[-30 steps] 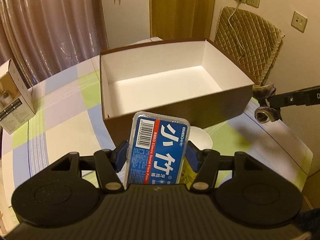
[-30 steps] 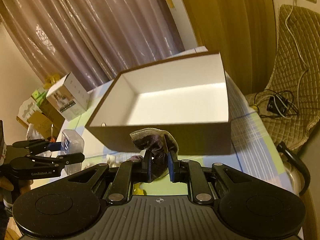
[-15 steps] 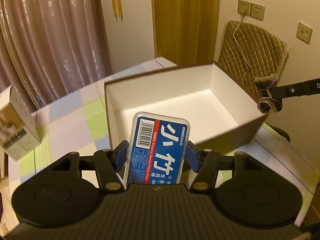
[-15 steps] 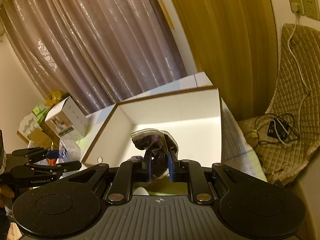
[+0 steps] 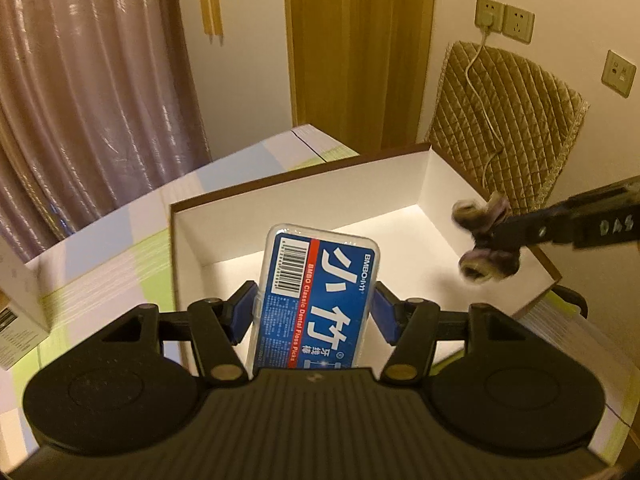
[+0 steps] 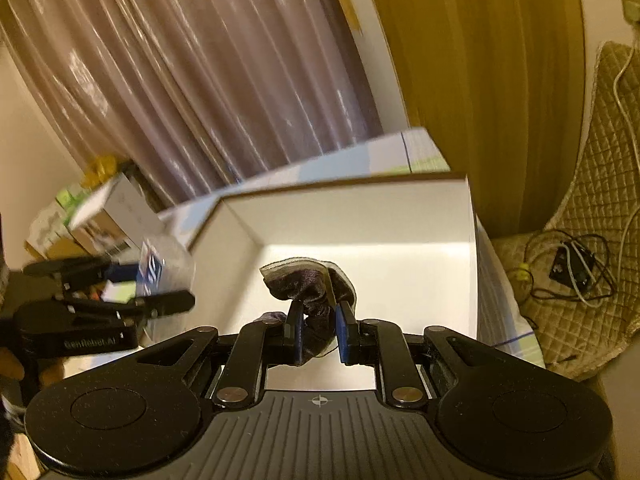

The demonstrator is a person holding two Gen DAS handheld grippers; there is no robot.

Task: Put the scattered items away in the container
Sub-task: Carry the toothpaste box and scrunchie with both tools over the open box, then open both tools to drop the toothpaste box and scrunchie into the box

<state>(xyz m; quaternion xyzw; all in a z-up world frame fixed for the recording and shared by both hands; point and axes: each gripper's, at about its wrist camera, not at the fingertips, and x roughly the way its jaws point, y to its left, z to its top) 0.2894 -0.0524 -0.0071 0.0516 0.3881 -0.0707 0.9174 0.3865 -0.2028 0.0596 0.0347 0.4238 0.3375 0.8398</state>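
The left gripper clamps the floss box and the right gripper pinches the cloth, both above the open box; each should lower well inside the walls before letting go.

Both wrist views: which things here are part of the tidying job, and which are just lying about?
Job:
- dental floss picks case, held in left claw
- dark fabric scrunchie, held in right claw
- open cardboard box, white inside

Lying about:
- small carton on the checked tablecloth
- quilted chair cover
- tangled cables
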